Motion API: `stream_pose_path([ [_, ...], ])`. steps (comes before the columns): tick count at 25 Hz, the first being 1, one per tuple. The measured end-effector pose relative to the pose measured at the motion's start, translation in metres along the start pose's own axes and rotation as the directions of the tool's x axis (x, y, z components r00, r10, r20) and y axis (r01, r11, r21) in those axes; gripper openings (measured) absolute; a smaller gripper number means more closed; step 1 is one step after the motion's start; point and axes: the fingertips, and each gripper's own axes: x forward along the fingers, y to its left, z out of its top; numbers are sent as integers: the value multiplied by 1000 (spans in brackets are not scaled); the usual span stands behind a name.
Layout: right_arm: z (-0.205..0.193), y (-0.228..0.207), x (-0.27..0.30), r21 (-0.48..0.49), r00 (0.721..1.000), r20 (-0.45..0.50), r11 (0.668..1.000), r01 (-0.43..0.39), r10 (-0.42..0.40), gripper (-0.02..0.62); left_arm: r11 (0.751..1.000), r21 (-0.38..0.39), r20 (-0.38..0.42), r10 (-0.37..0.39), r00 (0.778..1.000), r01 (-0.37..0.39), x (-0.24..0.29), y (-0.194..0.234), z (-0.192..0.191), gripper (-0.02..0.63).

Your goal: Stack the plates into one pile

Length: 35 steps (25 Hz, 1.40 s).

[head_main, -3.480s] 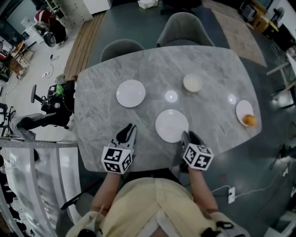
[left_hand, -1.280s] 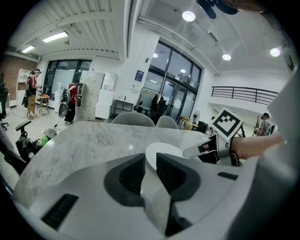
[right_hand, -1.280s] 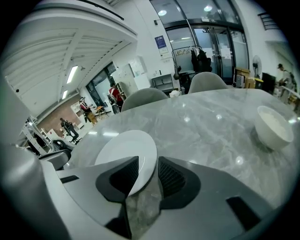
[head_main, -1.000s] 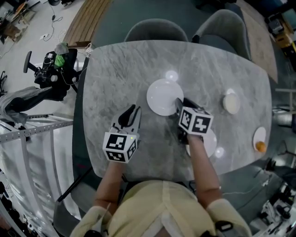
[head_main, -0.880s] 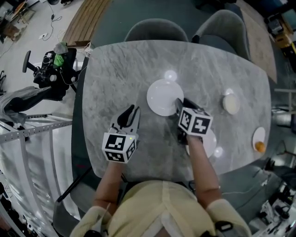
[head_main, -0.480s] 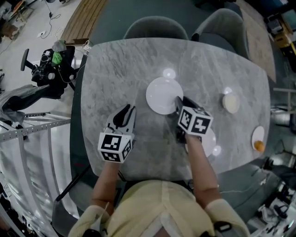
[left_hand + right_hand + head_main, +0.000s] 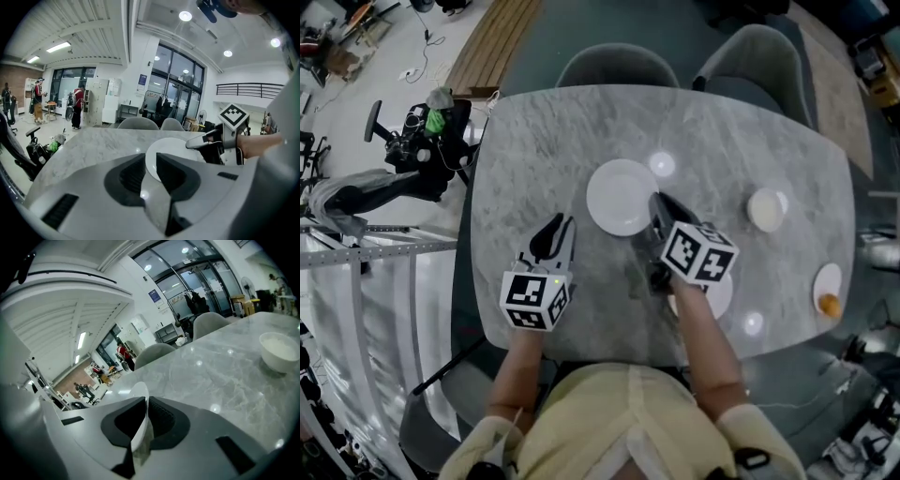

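Person at a marble table (image 7: 534, 141): L gripper (image 7: 555, 234) hovers near the front edge w/ jaws apart, nothing between them, pointed toward the white plate (image 7: 617, 195) mid-table. R gripper (image 7: 659, 208), jaws just closing, is clamped on that plate's right rim. A second plate (image 7: 719, 298) lies partly under the R forearm. Farther right: a bowl (image 7: 766, 208), then a small plate (image 7: 825, 277) w/ an orange (image 7: 831, 305). Two chairs (image 7: 617, 66) stand beyond.
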Motion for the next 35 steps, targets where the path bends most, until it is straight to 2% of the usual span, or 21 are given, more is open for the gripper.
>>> stream_pose_path([
  [3,2,18,-11,17,996,21,996,-92,91,18,1000,6,7,10,1000,-10,-5,-13,0,64],
  [8,0,38,-29,21,980,28,981,-195,195,14,1000,11,25,17,1000,-17,-13,-29,4,64],
  [14,0,41,-59,2,969,45,970,-244,243,14,1000,1,38,4,999,-4,-18,-49,7,64],
  [19,-2,25,-93,28,966,60,967,-252,250,14,999,2,32,-37,999,37,-18,-73,6,64],
  [26,-13,-18,-144,125,967,101,961,-247,236,14,994,39,7,-102,995,101,-14,-109,0,64],
  [30,-21,-36,-171,178,968,126,955,-236,215,14,988,64,-5,-142,990,142,-10,-127,-1,64],
  [35,-31,-59,-198,187,976,147,964,-189,163,14,978,86,-31,-190,981,192,-8,-148,-8,64],
])
